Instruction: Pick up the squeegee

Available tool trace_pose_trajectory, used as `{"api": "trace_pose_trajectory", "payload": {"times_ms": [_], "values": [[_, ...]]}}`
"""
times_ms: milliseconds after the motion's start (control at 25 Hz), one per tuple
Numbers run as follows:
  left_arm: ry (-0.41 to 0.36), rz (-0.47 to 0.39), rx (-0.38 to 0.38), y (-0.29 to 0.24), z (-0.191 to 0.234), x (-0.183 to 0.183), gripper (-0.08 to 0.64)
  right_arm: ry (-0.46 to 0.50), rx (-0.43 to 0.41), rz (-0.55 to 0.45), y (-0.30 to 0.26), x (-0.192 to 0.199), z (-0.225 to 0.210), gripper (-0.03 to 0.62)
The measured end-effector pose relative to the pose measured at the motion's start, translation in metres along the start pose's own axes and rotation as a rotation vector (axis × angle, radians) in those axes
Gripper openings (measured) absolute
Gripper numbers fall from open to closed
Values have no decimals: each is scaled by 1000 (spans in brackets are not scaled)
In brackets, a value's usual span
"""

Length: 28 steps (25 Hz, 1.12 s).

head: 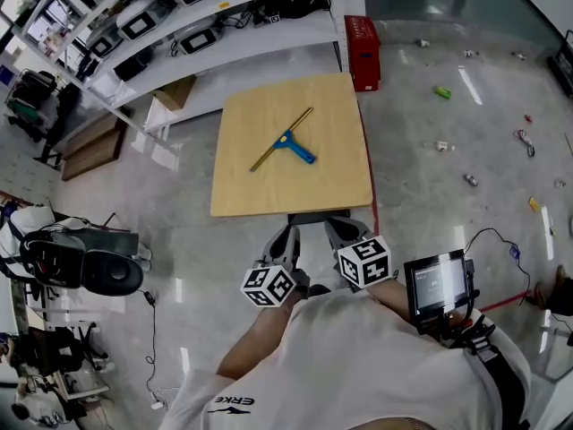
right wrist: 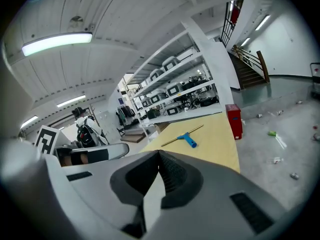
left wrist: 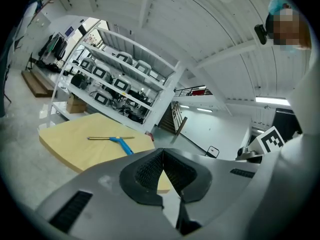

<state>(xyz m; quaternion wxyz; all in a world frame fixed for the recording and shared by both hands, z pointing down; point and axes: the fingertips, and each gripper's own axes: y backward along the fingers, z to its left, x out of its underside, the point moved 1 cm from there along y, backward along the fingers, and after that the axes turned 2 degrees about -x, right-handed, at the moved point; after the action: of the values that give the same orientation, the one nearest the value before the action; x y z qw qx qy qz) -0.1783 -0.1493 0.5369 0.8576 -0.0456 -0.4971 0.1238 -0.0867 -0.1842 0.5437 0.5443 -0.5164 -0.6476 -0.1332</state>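
Observation:
The squeegee (head: 285, 140), with a brass-coloured blade bar and a blue handle, lies flat near the middle of a square wooden table (head: 269, 191). It also shows in the left gripper view, squeegee (left wrist: 112, 139), and in the right gripper view, squeegee (right wrist: 184, 136). Both grippers hang side by side over the floor, just short of the table's near edge and well apart from the squeegee. The left gripper (head: 286, 231) (left wrist: 162, 151) is shut with nothing in it. The right gripper (head: 335, 226) (right wrist: 159, 153) also has its pads together and holds nothing.
White shelves (head: 206, 16) loaded with devices stand behind the table, with a red crate (head: 363, 52) at the back right corner and a cardboard box (head: 175, 92) below. Small litter dots the floor at right. A screen (head: 439, 283) hangs by the person's right side; black equipment (head: 85, 262) stands left.

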Motion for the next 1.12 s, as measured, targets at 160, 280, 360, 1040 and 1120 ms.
{"api": "trace_pose_trajectory", "payload": {"times_ms": [160, 280, 360, 1040, 1120], "values": [[-3, 35, -46, -5, 2, -5, 5, -14, 18, 4, 5, -7, -5, 3], [-16, 55, -58, -25, 5, -5, 5, -16, 25, 3, 1, -12, -20, 3], [-22, 64, -59, -38, 7, -3, 5, -24, 32, 6, -3, -12, -32, 3], [45, 127, -95, -121, 62, -22, 5, 13, 92, 69, -62, -43, -72, 3], [63, 143, -109, -134, 74, -25, 5, 18, 106, 83, -75, -49, -79, 3]]}}
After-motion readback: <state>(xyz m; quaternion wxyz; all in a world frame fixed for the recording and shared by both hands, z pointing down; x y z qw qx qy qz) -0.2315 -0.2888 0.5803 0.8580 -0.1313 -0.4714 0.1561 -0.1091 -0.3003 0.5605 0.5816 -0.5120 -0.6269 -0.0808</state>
